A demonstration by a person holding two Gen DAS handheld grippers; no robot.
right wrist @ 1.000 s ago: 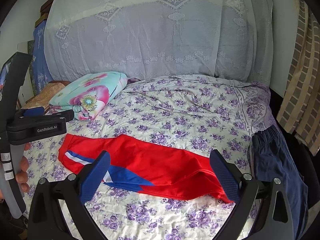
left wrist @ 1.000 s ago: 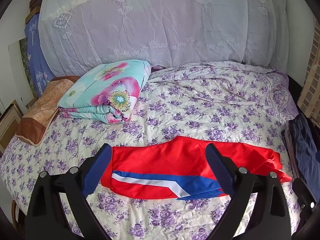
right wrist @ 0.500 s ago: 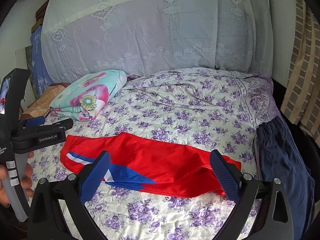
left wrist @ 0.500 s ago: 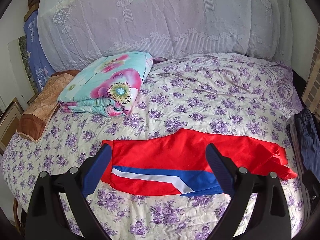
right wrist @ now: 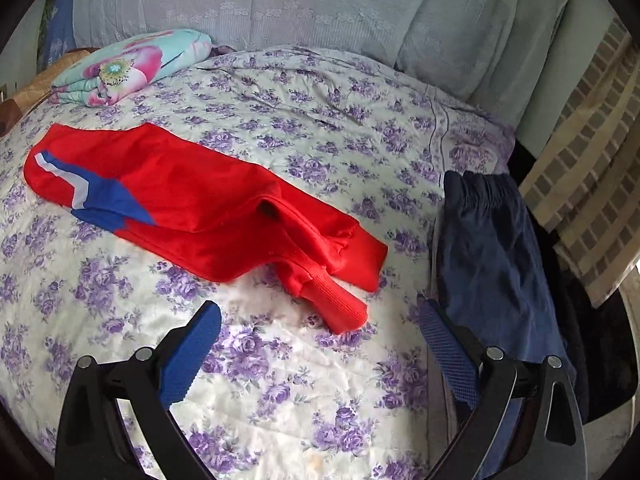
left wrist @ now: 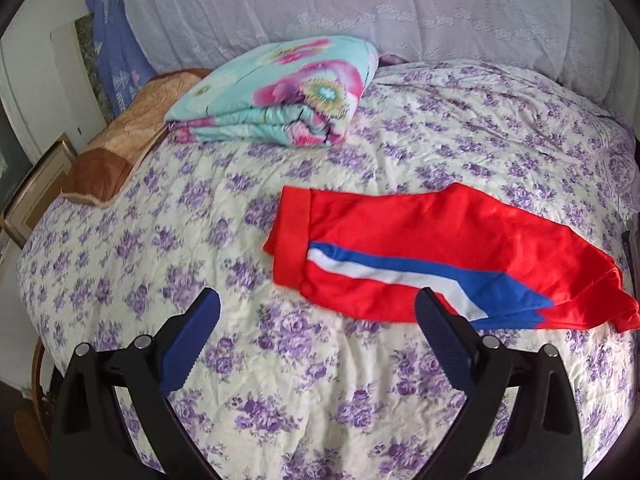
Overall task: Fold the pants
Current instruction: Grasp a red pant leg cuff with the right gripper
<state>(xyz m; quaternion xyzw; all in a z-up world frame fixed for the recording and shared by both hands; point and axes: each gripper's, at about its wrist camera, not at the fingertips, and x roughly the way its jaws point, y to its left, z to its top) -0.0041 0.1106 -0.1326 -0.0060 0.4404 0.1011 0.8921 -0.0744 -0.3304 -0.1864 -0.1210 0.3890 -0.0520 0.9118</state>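
Observation:
Red pants (left wrist: 420,240) with a blue and white side stripe lie folded lengthwise across the flowered bed. Their waistband (left wrist: 294,236) points left in the left wrist view; the ribbed cuffs (right wrist: 340,308) lie at the right end in the right wrist view. My left gripper (left wrist: 318,320) hangs open above the bedspread, near the waistband end, with its right finger over the pants' near edge. The right gripper (right wrist: 320,332) is open too, just short of the cuffs, holding nothing.
A folded floral quilt (left wrist: 280,92) and a brown pillow (left wrist: 116,160) sit at the bed's far left. Dark blue pants (right wrist: 492,248) lie at the right edge of the bed (right wrist: 280,400). A lace-covered headboard pile (left wrist: 360,12) backs the bed; a checked curtain (right wrist: 588,168) hangs right.
Both grippers have swung apart and lower toward the bed: the left toward the waistband end, the right toward the cuffs. The left gripper has left the right wrist view. The pants lie unmoved.

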